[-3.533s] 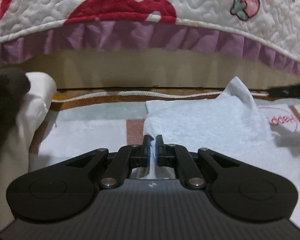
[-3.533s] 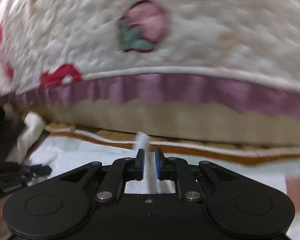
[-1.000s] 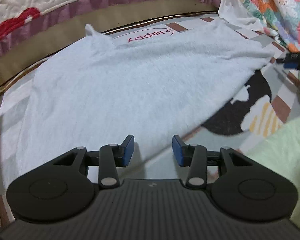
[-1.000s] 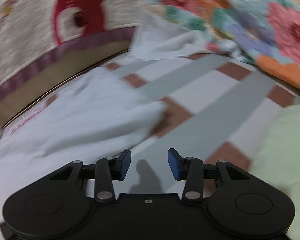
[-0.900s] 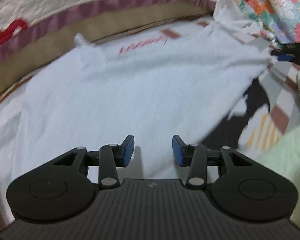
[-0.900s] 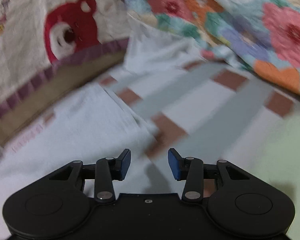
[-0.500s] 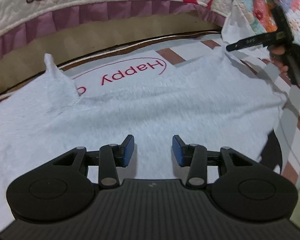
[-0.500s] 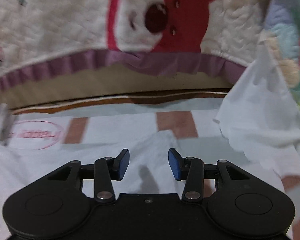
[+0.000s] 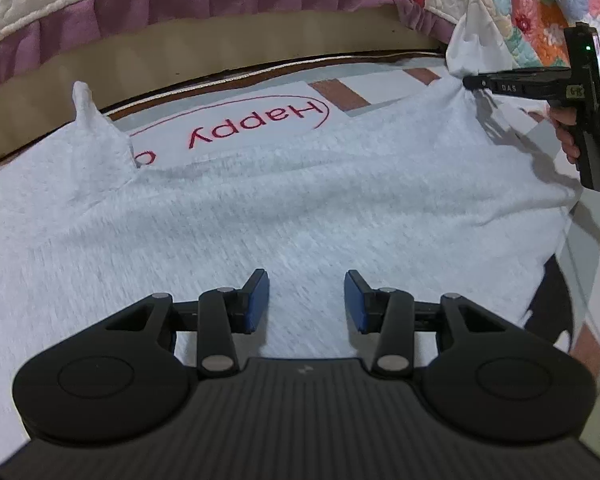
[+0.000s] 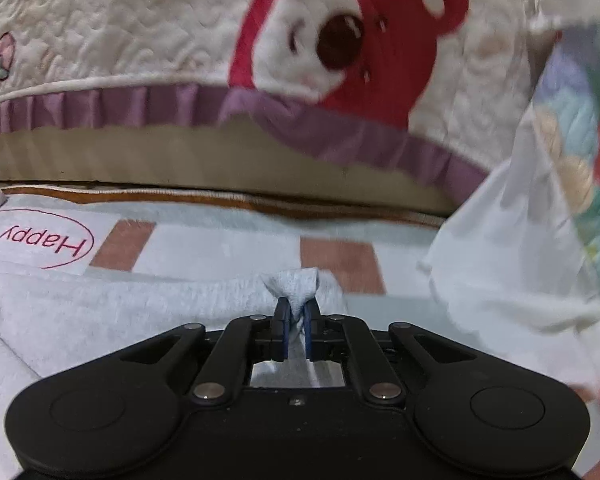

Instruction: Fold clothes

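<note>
The towel (image 9: 300, 200) lies spread flat on the mat (image 9: 352, 94), its long axis running left to right, one far corner (image 9: 86, 104) peaked upward. The left hand-held gripper (image 9: 306, 300) hovers over its near middle, jaws wide. The right hand-held gripper (image 10: 296, 322) pinches the far right corner (image 10: 296, 284), lifting it slightly.

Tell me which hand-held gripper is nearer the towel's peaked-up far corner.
Left. The left hand-held gripper hovers open over the white towel, the peaked corner ahead to its left. The right hand-held gripper pinches the opposite far corner.
</note>
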The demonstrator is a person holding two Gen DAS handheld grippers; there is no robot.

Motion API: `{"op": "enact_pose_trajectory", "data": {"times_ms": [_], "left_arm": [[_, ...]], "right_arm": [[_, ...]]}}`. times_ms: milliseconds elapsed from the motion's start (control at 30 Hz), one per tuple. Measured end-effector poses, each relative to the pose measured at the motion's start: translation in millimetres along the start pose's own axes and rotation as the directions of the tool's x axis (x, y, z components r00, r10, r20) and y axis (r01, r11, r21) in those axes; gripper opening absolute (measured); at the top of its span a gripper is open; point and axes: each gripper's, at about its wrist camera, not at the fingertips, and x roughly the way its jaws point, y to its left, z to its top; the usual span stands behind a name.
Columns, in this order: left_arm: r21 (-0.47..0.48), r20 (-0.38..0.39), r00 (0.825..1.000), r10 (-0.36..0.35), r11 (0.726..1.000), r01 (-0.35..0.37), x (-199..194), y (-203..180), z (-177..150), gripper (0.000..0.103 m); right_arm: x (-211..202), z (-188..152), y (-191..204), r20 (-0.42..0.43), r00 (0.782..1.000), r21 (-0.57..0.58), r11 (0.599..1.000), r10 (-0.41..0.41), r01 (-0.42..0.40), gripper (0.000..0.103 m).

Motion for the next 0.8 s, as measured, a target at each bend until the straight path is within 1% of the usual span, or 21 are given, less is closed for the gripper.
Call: {"op": "enact_pose_trajectory", "data": {"times_ms": [100, 167, 200, 267, 367, 400, 433, 467, 500, 533, 567, 600, 633, 667, 733, 800], "left_arm": [[-0.017, 0.024, 1.000, 0.004, 1.000, -0.004, -6.9, 2.8, 1.0, 0.041], [-0.029, 0.036, 0.999, 0.010, 1.000, -0.009, -9.2, 5.1, 0.3, 0.041], [-0.039, 0.037, 0.999, 0.007, 0.999, -0.006, -9.4, 6.2, -1.1, 0.041], [-0.055, 0.029, 1.000, -0.003, 0.998, 0.005, -8.4, 7.6, -5.8, 0.041], [-0.047, 0.016, 1.000, -0.006, 0.999, 0.007, -5.9, 4.8, -13.2, 0.042], [-0.050, 0.017, 1.000, -0.013, 0.999, 0.014, -6.9, 4.1, -14.2, 0.042], [-0.052, 0.018, 1.000, -0.021, 0.998, 0.022, -7.8, 3.4, -15.1, 0.044], [-0.055, 0.019, 0.999, -0.028, 0.998, 0.029, -8.7, 2.7, -16.0, 0.045], [-0.058, 0.020, 0.999, -0.036, 0.998, 0.037, -9.7, 2.0, -17.0, 0.045], [-0.061, 0.021, 0.999, -0.043, 0.997, 0.044, -10.6, 1.3, -17.9, 0.045], [-0.064, 0.021, 0.998, -0.050, 0.997, 0.052, -11.6, 0.6, -18.9, 0.045], [-0.067, 0.022, 0.998, -0.058, 0.996, 0.059, -12.5, -0.1, -19.8, 0.045], [-0.069, 0.023, 0.998, -0.065, 0.995, 0.067, -13.4, -0.8, -20.8, 0.045], [-0.070, 0.022, 0.997, -0.070, 0.995, 0.071, -14.2, -1.6, -21.8, 0.045], [-0.058, 0.012, 0.998, -0.066, 0.996, 0.066, -15.1, -3.8, -24.3, 0.045], [-0.049, 0.007, 0.998, -0.056, 0.997, 0.056, -19.4, -3.2, -26.9, 0.045]], "right_arm": [[-8.9, 17.9, 0.9, 0.068, 0.996, -0.012, 0.998, -0.060, 0.061, 0.005], [-3.6, 31.8, -6.8, 0.087, 0.992, 0.008, 0.996, -0.092, 0.092, 0.005], [2.0, 37.1, -10.9, 0.078, 0.992, 0.019, 0.995, -0.101, 0.100, 0.005], [18.8, 39.4, -10.9, 0.034, 0.992, -0.004, 0.992, -0.123, 0.123, 0.005], [43.5, 31.0, -3.1, -0.035, 0.983, -0.042, 0.983, -0.182, 0.180, 0.006], [49.9, 28.1, -2.0, -0.055, 0.977, -0.045, 0.978, -0.207, 0.205, 0.008], [50.3, 25.8, -4.1, -0.054, 0.969, -0.024, 0.970, -0.241, 0.240, 0.009], [46.2, 24.4, -9.2, -0.052, 0.961, 0.027, 0.961, -0.273, 0.274, 0.009], [37.8, 24.0, -14.4, -0.059, 0.952, 0.095, 0.948, -0.300, 0.304, 0.012], [25.5, 23.7, -17.8, -0.063, 0.952, 0.171, 0.936, -0.301, 0.307, 0.022], [10.1, 21.4, -18.3, -0.051, 0.960, 0.249, 0.928, -0.274, 0.278, 0.025], [-8.9, 17.3, -14.5, -0.019, 0.975, 0.322, 0.922, -0.222, 0.216, 0.034], [-25.3, 11.5, -6.0, 0.016, 0.989, 0.358, 0.924, -0.148, 0.133, 0.047], [-39.2, 3.8, 6.1, 0.040, 0.997, 0.358, 0.932, -0.068, 0.049, 0.050], [-60.8, -15.7, 33.2, 0.041, 0.998, 0.294, 0.954, 0.050, -0.060, 0.051], [-69.1, -40.0, 59.6, -0.041, 0.996, 0.200, 0.977, 0.081, -0.071, 0.050]]}}
